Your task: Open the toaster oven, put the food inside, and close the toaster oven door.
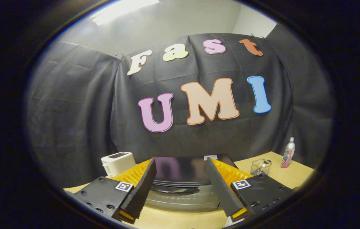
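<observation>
The claw was held above a pale wooden surface, its two ridged black fingers spread wide apart and gripping nothing. Between and just beyond the fingers sat the toaster oven, dark and glossy on top, with a curved handle and a glass door facing the claw; the door appeared closed. To the left of the oven, behind the left finger, stood a white toaster. To the right, a small wire basket rested on the surface, and farther right a slim bottle with a pink label stood upright. Black cloth hung behind everything.
</observation>
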